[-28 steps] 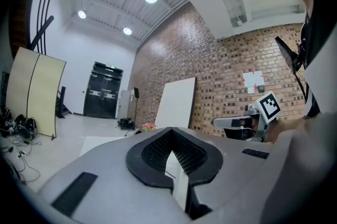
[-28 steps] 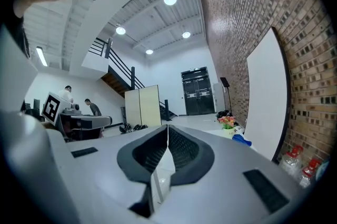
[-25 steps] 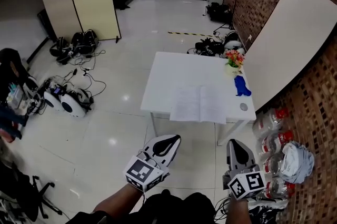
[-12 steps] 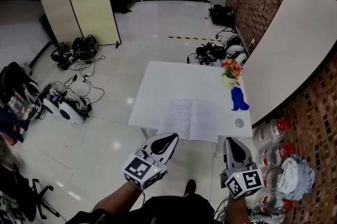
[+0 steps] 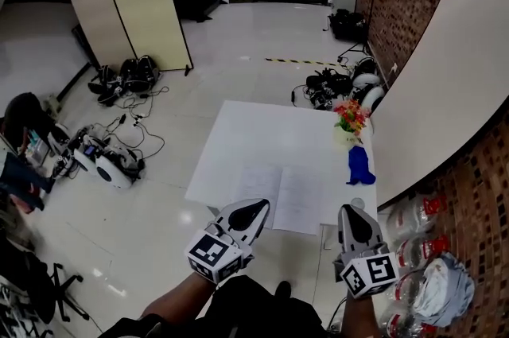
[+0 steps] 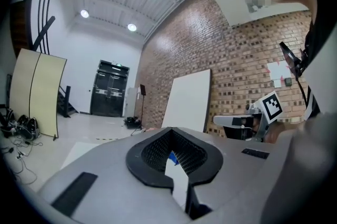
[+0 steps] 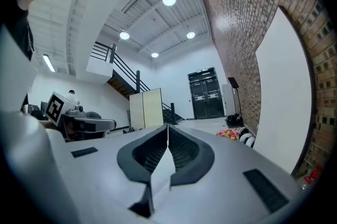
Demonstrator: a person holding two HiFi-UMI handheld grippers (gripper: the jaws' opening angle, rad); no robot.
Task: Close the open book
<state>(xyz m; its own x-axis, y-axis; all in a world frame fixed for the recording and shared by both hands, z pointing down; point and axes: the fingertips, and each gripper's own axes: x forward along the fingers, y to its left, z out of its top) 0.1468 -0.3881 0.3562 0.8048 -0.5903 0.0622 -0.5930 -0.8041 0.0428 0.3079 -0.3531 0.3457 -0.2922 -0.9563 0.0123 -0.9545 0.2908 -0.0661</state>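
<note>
- An open book (image 5: 288, 197) lies flat on a white table (image 5: 254, 130), at the middle of the table's near edge
- Its two pages spread side by side along that edge, so the book's long axis runs left to right; the spine runs from the near edge toward the far side of the table
- The left gripper (image 5: 258, 207) is at the table's near edge, its tip over the near corner of the left page in the head view; whether it touches the paper cannot be told
- The right gripper (image 5: 352, 211) is at the table's near right corner, just past the outer edge of the right page
- In their own views, the left gripper's jaws are tip to tip with nothing between them, and so are the right gripper's; both hold nothing
- Both grippers point level across the table, with the book straight ahead of them and a little below
- The left gripper looks the nearer to a page edge, so it is probably the one to fold the left page over the spine
</note>
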